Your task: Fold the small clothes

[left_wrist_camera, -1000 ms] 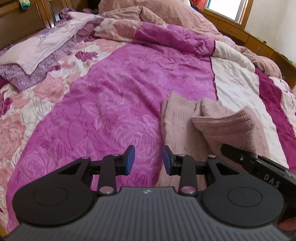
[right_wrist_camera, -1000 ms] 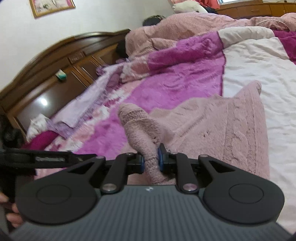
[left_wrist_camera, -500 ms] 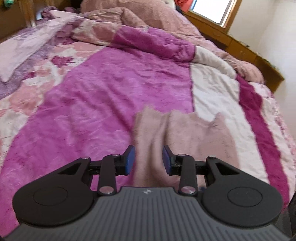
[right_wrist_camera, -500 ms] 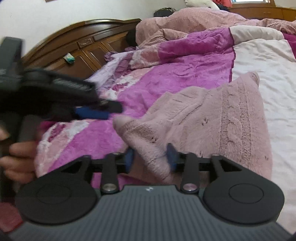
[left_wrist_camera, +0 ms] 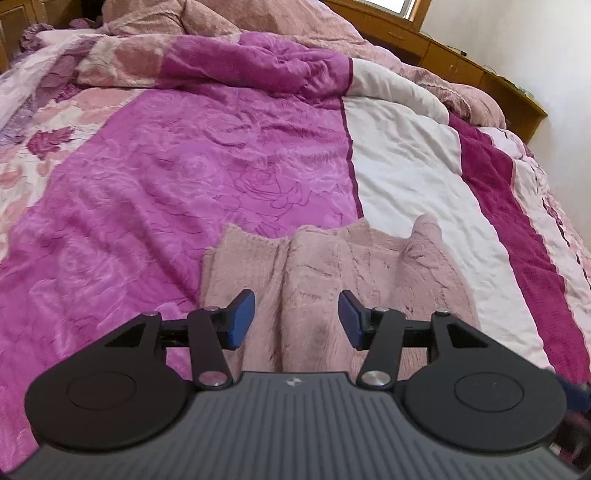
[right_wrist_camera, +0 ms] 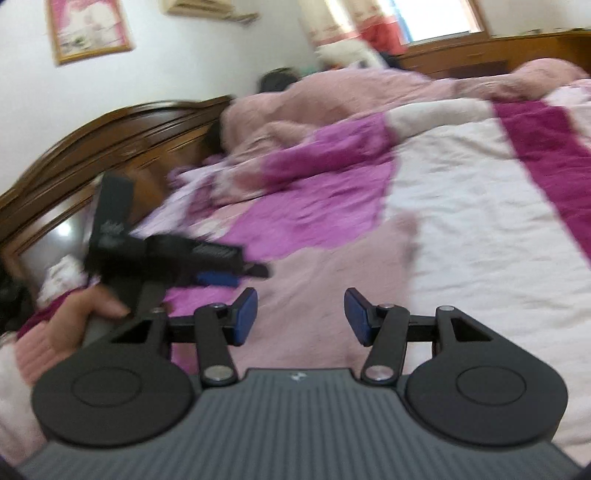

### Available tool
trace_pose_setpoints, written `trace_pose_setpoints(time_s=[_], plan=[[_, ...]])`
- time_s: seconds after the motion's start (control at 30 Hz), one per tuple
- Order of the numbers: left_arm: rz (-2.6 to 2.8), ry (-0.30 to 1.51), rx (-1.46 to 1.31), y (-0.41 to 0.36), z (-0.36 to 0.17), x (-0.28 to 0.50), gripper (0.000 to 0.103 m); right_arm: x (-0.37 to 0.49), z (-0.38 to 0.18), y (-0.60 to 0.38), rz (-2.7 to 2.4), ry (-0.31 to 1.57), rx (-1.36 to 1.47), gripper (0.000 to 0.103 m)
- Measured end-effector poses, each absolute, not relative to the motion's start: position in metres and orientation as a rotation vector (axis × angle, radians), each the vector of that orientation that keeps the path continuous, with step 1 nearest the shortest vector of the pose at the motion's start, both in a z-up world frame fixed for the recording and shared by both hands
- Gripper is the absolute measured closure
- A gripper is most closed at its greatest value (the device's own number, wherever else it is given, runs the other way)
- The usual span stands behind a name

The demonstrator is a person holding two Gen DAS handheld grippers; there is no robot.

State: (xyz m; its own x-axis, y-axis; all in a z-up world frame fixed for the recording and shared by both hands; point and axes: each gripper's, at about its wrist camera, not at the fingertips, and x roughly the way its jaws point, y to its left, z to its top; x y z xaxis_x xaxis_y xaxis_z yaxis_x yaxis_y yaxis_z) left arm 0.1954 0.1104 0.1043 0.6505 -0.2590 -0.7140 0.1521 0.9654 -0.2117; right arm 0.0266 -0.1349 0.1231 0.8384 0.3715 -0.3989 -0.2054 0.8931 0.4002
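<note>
On the bed, both hand-held grippers, left opening and right half-open, are now hovering empty, having released the pink knitted garment; fold laid.

Soft daylight comes in from the window, bright and even across the bed. The left view is sharp; the right is smeared, and edges bow outward.
</note>
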Motion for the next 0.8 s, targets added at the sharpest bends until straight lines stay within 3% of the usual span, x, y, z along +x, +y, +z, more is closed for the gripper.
trace_pose_setpoints(time_s=[0.5,0.57,0.63,0.73,0.8], plan=[[-0.321,0.872,-0.141,0.092,0.059,0.229,0.045,0.047,0.07,-0.175,0.119,0.599,0.433,0.047],[-0.32,0.857,-0.106,0.086,0.059,0.227,0.053,0.046,0.069,-0.174,0.115,0.602,0.442,0.047],[-0.315,0.84,-0.087,0.081,0.06,0.223,0.073,0.045,0.069,-0.175,0.108,0.601,0.45,0.047],[-0.298,0.795,-0.104,0.082,0.067,0.214,0.091,0.042,0.07,-0.178,0.091,0.588,0.456,0.047],[-0.281,0.748,-0.141,0.09,0.079,0.206,0.091,0.043,0.072,-0.179,0.083,0.581,0.455,0.047]])
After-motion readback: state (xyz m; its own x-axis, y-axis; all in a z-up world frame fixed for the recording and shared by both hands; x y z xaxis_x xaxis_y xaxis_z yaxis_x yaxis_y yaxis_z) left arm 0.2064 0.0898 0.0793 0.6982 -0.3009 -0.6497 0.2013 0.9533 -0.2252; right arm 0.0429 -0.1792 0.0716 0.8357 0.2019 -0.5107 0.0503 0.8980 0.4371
